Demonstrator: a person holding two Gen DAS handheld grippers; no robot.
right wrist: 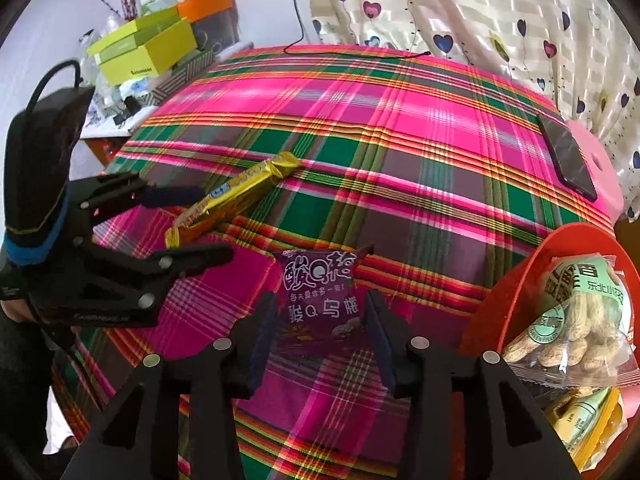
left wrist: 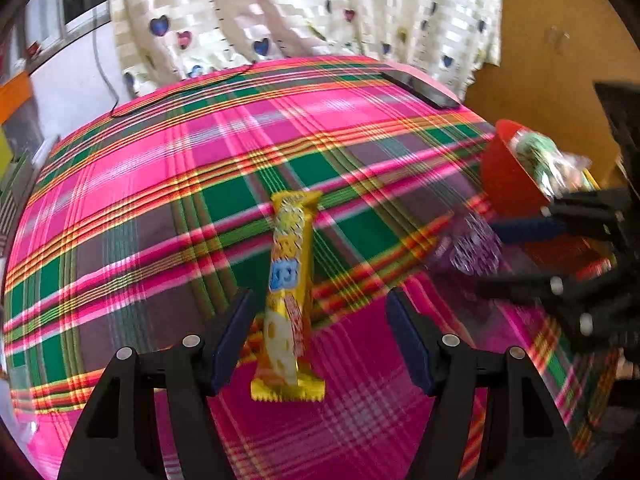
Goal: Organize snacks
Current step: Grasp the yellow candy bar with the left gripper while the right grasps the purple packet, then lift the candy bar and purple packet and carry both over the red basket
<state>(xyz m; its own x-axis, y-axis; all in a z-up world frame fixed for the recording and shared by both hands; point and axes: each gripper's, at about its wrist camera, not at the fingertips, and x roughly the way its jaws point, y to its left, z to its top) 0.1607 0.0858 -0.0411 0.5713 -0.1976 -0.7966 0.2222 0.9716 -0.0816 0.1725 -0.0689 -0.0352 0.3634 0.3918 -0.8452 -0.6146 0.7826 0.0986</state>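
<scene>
A long yellow snack bar (left wrist: 290, 300) lies on the plaid tablecloth (left wrist: 160, 184); it also shows in the right wrist view (right wrist: 236, 196). My left gripper (left wrist: 320, 336) is open with the bar's near end between its fingers. A small purple candy packet (right wrist: 320, 296) lies on the cloth; it also shows blurred in the left wrist view (left wrist: 472, 248). My right gripper (right wrist: 318, 336) is open with the packet between its fingers, pads close to its sides. A red bowl (right wrist: 520, 280) at the right holds a peanut bag (right wrist: 584, 320) and other packets.
A black phone (right wrist: 566, 156) lies at the table's far right edge. A dark cable (right wrist: 360, 50) runs along the far edge by the heart-print curtain (right wrist: 480, 12). Green boxes (right wrist: 148, 48) and clutter stand on a side table at the far left.
</scene>
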